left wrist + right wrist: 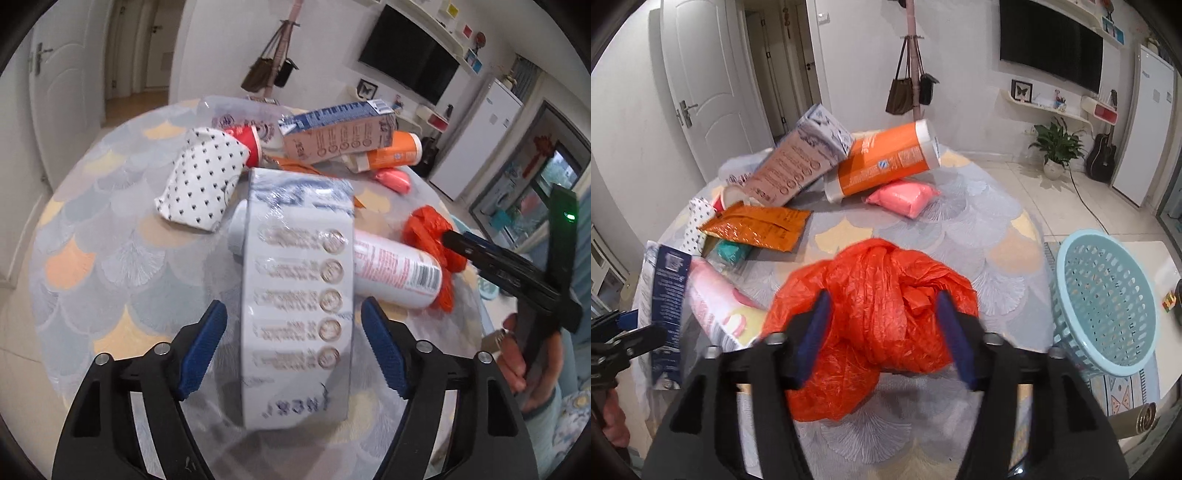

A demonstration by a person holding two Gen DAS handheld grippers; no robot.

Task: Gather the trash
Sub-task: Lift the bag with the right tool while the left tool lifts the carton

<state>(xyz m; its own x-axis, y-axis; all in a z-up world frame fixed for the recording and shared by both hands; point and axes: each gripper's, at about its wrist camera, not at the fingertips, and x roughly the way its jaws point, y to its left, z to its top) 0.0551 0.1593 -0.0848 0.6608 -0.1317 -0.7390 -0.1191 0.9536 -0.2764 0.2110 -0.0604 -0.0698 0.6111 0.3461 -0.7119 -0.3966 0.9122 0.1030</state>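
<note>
A tall white and blue carton [295, 295] stands between the fingers of my left gripper [295, 350], with a gap at each blue pad, so the jaws are open. The carton shows again at the left edge [665, 306] of the right wrist view. A crumpled orange plastic bag [882, 295] lies on the table between the fingers of my right gripper [884, 332]. Those jaws stand wide and the bag bulges around them without being pinched. In the left wrist view the right gripper [498, 266] reaches in from the right to the bag [428, 229].
On the round table with the scalloped cloth [110, 258] lie a white bottle [399, 273], a dotted white bag [201, 177], a pink carton [340, 136], an orange roll [395, 151], a pink packet [393, 179] and an orange foil pouch [757, 225]. A light blue basket [1104, 302] stands beside the table at right.
</note>
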